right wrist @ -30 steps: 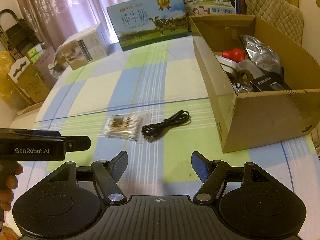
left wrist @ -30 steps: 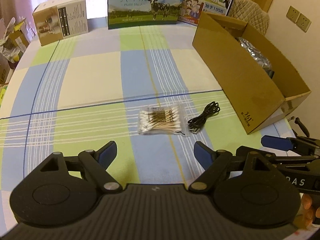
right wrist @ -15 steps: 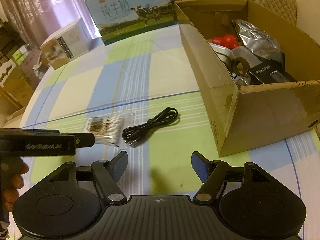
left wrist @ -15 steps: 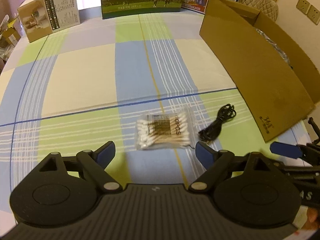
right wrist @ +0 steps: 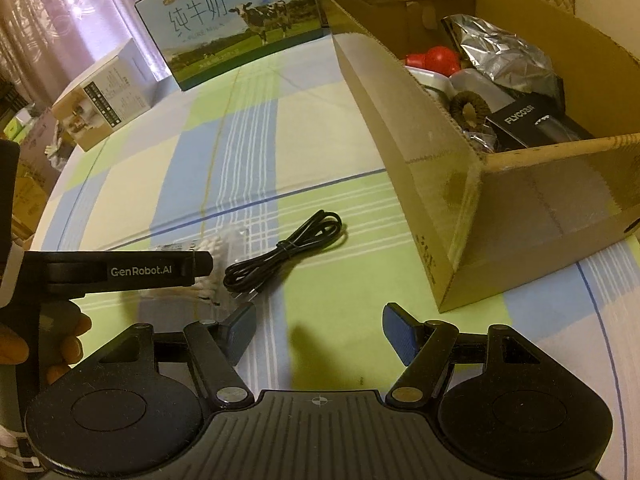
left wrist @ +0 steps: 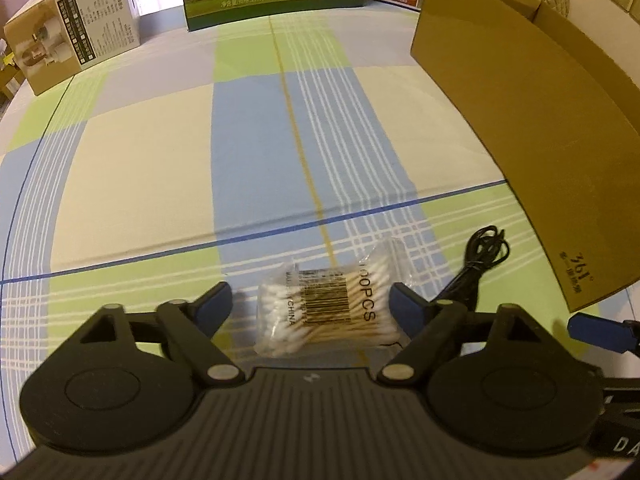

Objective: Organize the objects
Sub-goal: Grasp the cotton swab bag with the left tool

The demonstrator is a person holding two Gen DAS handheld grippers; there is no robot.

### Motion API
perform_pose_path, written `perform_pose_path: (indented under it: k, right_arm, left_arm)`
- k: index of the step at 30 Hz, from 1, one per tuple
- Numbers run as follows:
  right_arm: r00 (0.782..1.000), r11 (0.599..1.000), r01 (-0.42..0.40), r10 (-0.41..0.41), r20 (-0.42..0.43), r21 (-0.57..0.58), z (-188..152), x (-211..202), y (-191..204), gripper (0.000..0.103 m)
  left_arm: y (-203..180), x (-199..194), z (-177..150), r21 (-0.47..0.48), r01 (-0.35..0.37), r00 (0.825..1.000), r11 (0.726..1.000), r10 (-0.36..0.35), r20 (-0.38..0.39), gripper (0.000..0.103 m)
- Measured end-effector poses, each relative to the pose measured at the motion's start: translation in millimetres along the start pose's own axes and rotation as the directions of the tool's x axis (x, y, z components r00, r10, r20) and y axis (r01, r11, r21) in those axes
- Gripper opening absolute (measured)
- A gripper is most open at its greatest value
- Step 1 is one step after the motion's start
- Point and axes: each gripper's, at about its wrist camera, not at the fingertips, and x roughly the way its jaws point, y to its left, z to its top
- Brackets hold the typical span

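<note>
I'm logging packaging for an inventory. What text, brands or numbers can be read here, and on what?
"100PCS" and "MADE IN CHINA", partly hidden: swab bag.
"GenRobot.AI": left gripper.
"FLYCO", further letters blurred: black box in the carton.
"纯牛奶": milk box; "PURE MILK", cut off at the frame edge, in the left view.
"361°", upside down: carton's side.
Fine print on the small box and the barcode digits: too small to read.

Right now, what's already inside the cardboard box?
Inside the cardboard box, the right wrist view shows a crumpled silver foil bag, a red object, a dark ring and a black FLYCO box. Anything beneath them is covered.
</note>
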Motion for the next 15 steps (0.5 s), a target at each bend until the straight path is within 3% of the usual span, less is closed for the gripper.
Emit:
perform_pose_path:
  k: [3, 7, 12, 15]
  right_arm:
    - [1.000, 1.000, -0.013, 0.013, -0.001, -0.007, 1.1, 4.1, 4.0, 0.067]
    - [0.999, 0.999, -0.025, 0.026, 0.022, -0.045, 4.2, 9.1, 13.9, 0.066]
    - [0.999, 0.999, -0.016, 0.018, 0.050, -0.039, 16.4, 22.0, 23.3, 0.052]
    - [0.998, 0.999, 0.038, -0.036, 0.044, -0.024, 24.1, 34.1, 25.7, 0.045]
  left_arm:
    - [13.1, -1.5, -2.3, -0.029, 0.027, 1.000, 0.999, -0.027, 0.007, 0.065]
    - [33.9, -7.7, -8.6, -0.060, -0.002, 1.000, 0.998, 0.003, 0.018, 0.064]
    - [66.3, -18.5, -20.6, -0.129, -0.044, 0.999, 0.991, 0.046, 0.012, 0.064]
    - [82.8, -25.4, -28.8, -0.161, -0.063, 0.998, 0.985, 0.065, 0.005, 0.064]
